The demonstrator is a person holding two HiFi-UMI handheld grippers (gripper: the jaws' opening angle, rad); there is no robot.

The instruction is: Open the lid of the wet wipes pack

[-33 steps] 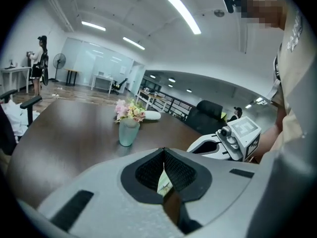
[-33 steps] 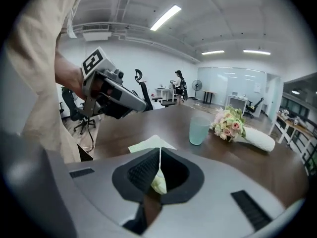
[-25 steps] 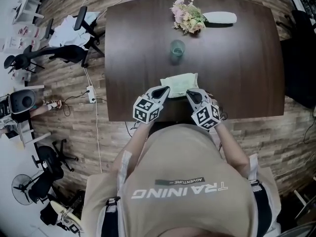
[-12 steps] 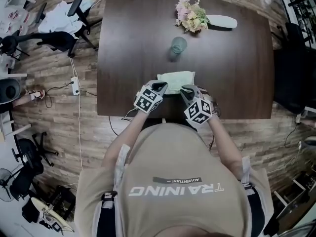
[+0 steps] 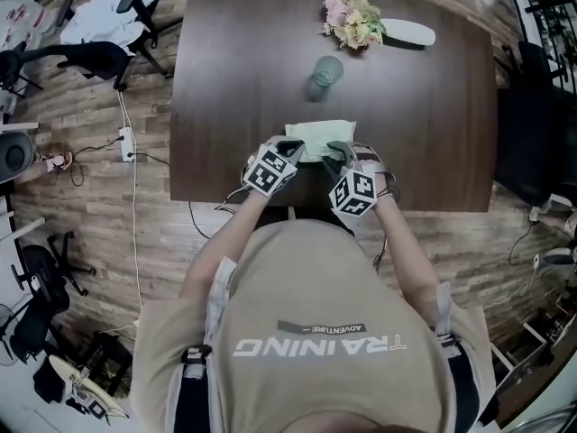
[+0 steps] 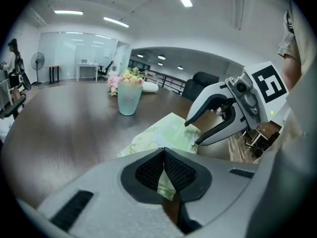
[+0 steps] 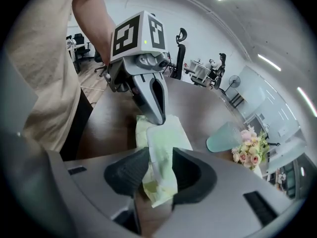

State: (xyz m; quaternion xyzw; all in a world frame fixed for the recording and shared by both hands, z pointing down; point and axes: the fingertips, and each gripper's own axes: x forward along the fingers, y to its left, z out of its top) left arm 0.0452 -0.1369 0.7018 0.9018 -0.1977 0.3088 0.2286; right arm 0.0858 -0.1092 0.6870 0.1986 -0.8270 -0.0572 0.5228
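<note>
The person's tan shirt carries "TRAINING" in large letters and "ADVENTURE" in small ones. The print on the wet wipes pack is too faint to read.

There is one pale green pack, lying flat near the near edge of the dark counter, about midway across it. Farther off stand one green tumbler and one bunch of flowers in a white vase that lies on its side.

Two grippers, each with one marker cube, tilt down and forward onto the pack from the near side.

The left gripper has its jaws pinched together on the pack's near-left corner. The right gripper has just been opening. Its jaws stand wide apart with the pack's near-right end between them, unclamped.
</note>
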